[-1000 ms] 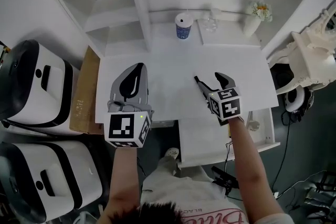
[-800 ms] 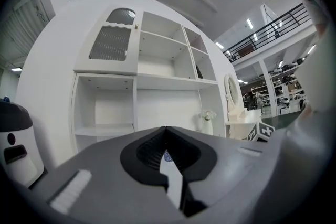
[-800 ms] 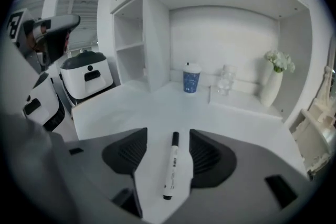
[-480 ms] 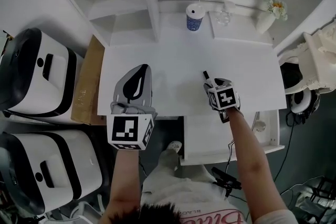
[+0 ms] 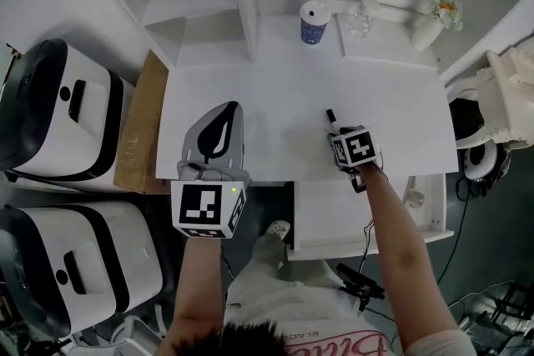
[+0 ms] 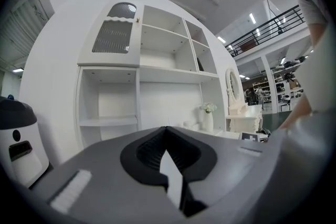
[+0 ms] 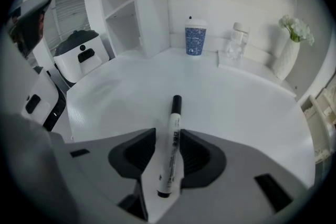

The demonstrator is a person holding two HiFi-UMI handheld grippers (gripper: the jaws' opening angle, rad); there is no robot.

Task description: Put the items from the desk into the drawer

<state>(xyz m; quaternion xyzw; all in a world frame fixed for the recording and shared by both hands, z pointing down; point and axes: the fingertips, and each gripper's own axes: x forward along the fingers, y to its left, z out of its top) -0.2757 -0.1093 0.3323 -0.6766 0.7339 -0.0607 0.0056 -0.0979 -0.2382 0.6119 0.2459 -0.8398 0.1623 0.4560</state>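
My left gripper (image 5: pixel 225 111) hovers over the 9 o'clock side of the desk (image 5: pixel 275 79), jaws together, nothing in them. The marker (image 7: pixel 172 139) lies on the desk at 3 o'clock from it, cap toward 12. My right gripper (image 5: pixel 339 132) is tilted down over it. Its jaws have just been closing and are about half in, either side of the marker, not clamped yet. The open drawer (image 5: pixel 334 221) is at 6 o'clock from the right gripper

Marker (image 7: pixel 171 136) on desk (image 5: pixel 250 87), cup (image 5: pixel 314 22) behind.
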